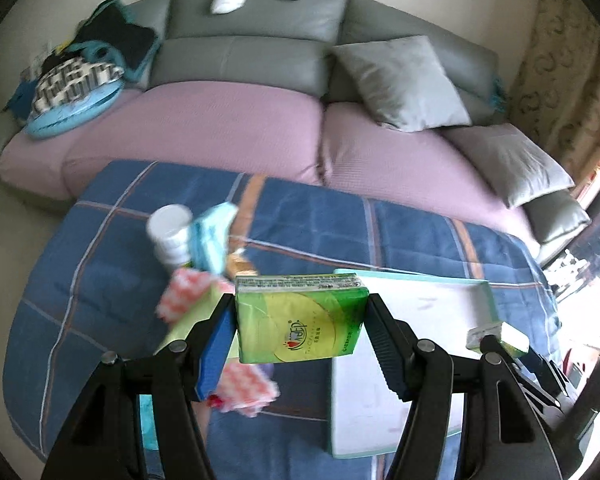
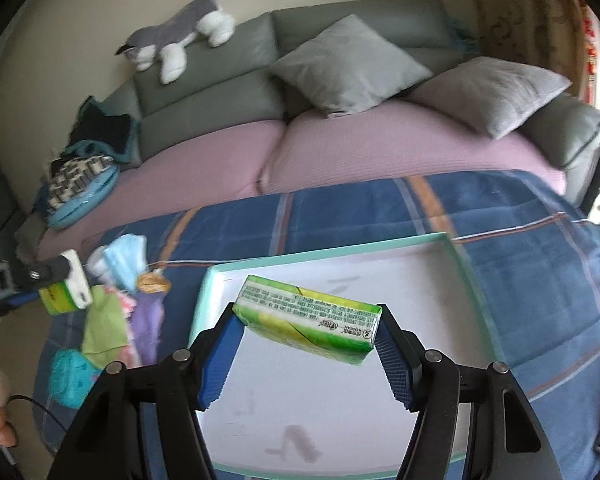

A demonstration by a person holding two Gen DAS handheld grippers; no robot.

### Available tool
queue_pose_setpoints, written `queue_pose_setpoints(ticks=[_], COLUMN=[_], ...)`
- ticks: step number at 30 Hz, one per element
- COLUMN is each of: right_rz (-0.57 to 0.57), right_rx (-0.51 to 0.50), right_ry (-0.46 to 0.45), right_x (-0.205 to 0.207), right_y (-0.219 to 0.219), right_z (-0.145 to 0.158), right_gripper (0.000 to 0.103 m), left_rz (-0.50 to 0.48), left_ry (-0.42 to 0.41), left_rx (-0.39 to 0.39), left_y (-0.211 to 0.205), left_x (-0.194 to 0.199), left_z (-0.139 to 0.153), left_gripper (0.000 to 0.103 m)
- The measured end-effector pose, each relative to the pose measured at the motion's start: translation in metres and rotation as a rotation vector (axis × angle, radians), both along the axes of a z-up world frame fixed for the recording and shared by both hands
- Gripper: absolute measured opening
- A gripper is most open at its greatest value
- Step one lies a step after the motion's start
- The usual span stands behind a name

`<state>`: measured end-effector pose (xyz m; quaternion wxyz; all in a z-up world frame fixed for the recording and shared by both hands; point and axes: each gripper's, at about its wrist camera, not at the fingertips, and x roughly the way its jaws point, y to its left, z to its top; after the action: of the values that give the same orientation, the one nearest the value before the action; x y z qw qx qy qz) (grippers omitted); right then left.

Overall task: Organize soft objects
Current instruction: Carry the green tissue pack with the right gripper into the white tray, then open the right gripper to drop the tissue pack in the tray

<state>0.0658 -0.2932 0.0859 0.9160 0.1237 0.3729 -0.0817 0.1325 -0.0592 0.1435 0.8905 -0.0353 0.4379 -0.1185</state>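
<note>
My left gripper (image 1: pixel 300 312) is shut on a green tissue pack (image 1: pixel 300 320) and holds it above the blue plaid blanket (image 1: pixel 100 280), left of the white tray (image 1: pixel 412 360). My right gripper (image 2: pixel 308 328) is shut on a second green tissue pack (image 2: pixel 312 322) and holds it over the tray (image 2: pixel 340 400). In the right wrist view the left gripper with its pack (image 2: pixel 64 284) shows at the far left. In the left wrist view the right gripper's pack (image 1: pixel 498 336) shows at the tray's right edge. A pile of soft things lies left of the tray: face masks (image 1: pixel 212 240), pink checked cloth (image 1: pixel 184 292), green cloth (image 2: pixel 102 328), purple cloth (image 2: pixel 148 320), teal packet (image 2: pixel 70 372).
A white bottle (image 1: pixel 170 232) stands by the masks. Behind the blanket is a sofa with pink seat covers (image 1: pixel 220 128), grey cushions (image 1: pixel 400 80), a plush dog (image 2: pixel 180 36) on its back and a heap of bags (image 1: pixel 76 80) at its left end.
</note>
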Motion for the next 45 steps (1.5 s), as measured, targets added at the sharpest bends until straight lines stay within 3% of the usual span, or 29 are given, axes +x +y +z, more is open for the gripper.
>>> queue_pose_setpoints(ticks=[7,15,21,45], right_rz=[-0.113,-0.19,-0.188,-0.217], right_rx=[0.006,-0.03,-0.038,-0.019], right_ry=[0.06,0.17,0.208,0.167], right_x=[-0.008,-0.004,-0.001,-0.001], right_y=[-0.042,-0.068,-0.069,-0.072], right_z=[-0.015,-0.046,-0.059,-0.052], right_gripper=[0.068,0.068,0.068,0.073], left_rz=[-0.068,-0.141,-0.133,-0.092], left_ry=[0.05,0.147,0.219,0.188], left_rx=[-0.048,-0.001,0.016,0.034], left_y=[-0.047,-0.098,-0.11,-0.105], left_x=[0.005,0.015,0.019,0.018], left_z=[-0.022,-0.075,-0.109,-0.101], left_gripper=[0.066,0.066,0.066,0.071])
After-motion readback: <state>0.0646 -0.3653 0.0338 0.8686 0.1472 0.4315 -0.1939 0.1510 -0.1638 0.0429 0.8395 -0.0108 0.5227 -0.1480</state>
